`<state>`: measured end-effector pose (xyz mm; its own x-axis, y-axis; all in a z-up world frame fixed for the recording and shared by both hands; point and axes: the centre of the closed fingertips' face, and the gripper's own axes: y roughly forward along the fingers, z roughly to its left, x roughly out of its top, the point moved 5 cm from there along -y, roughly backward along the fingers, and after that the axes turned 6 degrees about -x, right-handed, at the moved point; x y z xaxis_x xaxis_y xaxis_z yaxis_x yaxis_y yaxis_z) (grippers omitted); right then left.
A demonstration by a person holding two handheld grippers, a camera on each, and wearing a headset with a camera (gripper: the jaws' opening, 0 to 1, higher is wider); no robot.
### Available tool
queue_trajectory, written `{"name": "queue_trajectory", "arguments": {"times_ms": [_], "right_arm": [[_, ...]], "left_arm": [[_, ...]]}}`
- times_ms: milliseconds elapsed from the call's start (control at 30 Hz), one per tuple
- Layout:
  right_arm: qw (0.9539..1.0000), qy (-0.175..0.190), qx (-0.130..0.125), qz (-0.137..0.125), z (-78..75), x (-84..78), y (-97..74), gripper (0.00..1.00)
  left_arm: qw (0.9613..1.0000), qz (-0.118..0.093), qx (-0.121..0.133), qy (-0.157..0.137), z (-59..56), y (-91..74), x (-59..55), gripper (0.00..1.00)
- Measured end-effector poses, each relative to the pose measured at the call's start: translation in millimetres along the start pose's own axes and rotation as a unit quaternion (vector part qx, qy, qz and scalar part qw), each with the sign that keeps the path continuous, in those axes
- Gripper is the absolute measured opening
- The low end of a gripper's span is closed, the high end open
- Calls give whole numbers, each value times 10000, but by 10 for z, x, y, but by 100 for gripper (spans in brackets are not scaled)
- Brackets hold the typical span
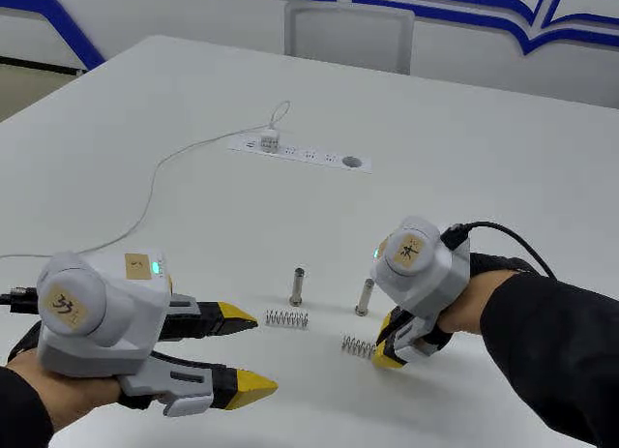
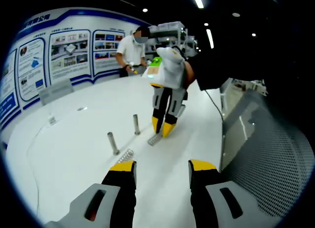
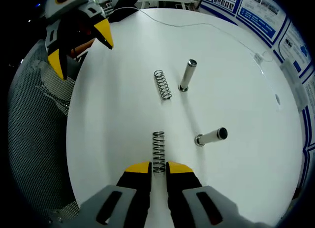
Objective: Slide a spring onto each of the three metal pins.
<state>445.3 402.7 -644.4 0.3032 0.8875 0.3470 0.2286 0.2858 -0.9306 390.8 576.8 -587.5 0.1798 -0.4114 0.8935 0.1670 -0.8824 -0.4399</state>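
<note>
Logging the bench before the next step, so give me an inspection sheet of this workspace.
Surface: white table, no spills seen.
Job's things: first pin and second pin upright, bare; loose spring lying beside first pin; gripped spring lying near second pin.
Clutter: nothing seen.
Grippers: left claw open, holding nothing; right claw shut on gripped spring's end.
Cables: white cable runs to adapter on socket strip; black cable behind right claw.
Surroundings: chair at far edge; person beyond the table.
</note>
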Motion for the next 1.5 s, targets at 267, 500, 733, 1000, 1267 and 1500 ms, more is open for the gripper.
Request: {"name": "queue_trajectory", "arguments": {"times_ms": [267,500,733,1000,1267,1500], "right_arm": [[10000,12,13,21,8,-8,16,12],[10000,-9,-5,57,38,-1,-52,12],[9996,-241,107,32,181,94,-220,12],[9981,-532,269,-173,368,265,-415,12],[9941,-921,372,-426,520,472,-546,12],[9911,-1141,408,-545,580,568,-596,12]], "left_arm": [[10000,17,-9,19,4,8,4,43],[9999,62,-56,71,9,49,17,43],[9995,161,-194,191,29,148,62,42],[9986,231,-364,308,8,239,103,40],[9977,226,-505,398,-43,298,138,38],[9968,214,-607,475,-95,330,159,32]]}}
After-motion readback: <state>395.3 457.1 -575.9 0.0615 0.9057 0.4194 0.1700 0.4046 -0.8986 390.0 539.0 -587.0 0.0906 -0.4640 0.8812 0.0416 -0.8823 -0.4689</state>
